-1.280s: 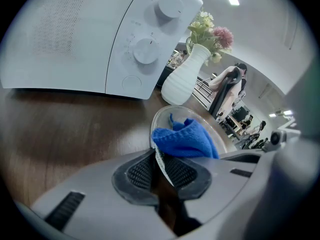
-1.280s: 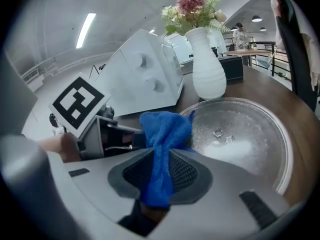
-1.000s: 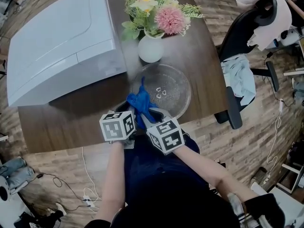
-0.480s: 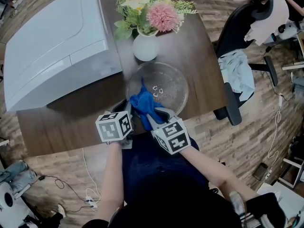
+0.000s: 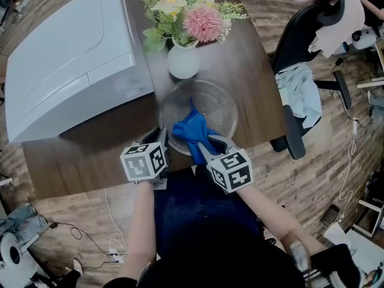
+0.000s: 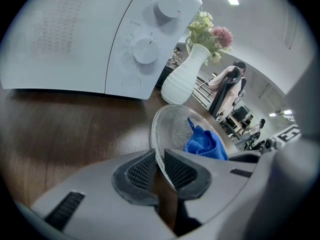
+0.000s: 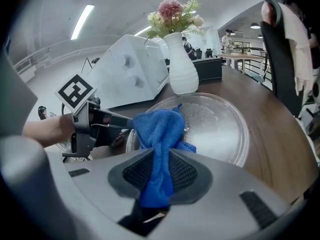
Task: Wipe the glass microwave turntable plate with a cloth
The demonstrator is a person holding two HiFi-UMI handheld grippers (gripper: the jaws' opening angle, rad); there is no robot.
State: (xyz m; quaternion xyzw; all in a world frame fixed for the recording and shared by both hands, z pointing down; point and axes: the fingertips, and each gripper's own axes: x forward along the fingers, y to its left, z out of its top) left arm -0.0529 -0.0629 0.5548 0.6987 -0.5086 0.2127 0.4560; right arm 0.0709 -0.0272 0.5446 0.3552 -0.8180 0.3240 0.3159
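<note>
A: Tabletop (image 5: 258,83) first: dark wood, with a white microwave (image 5: 66,59) on its left side.
B: And the glass plate (image 5: 217,104)?
A: At the near edge, just in front of the vase (image 5: 183,63) (flowers in it). A blue cloth (image 5: 193,132) lies on its near half.
B: Tongs?
A: The right gripper (image 7: 161,171) is closed tight on the cloth; the left gripper (image 6: 161,165) pinches the plate's near-left rim.

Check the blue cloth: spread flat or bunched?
Bunched: the blue cloth is a crumpled wad pinched in the right gripper, over the glass turntable plate.
</note>
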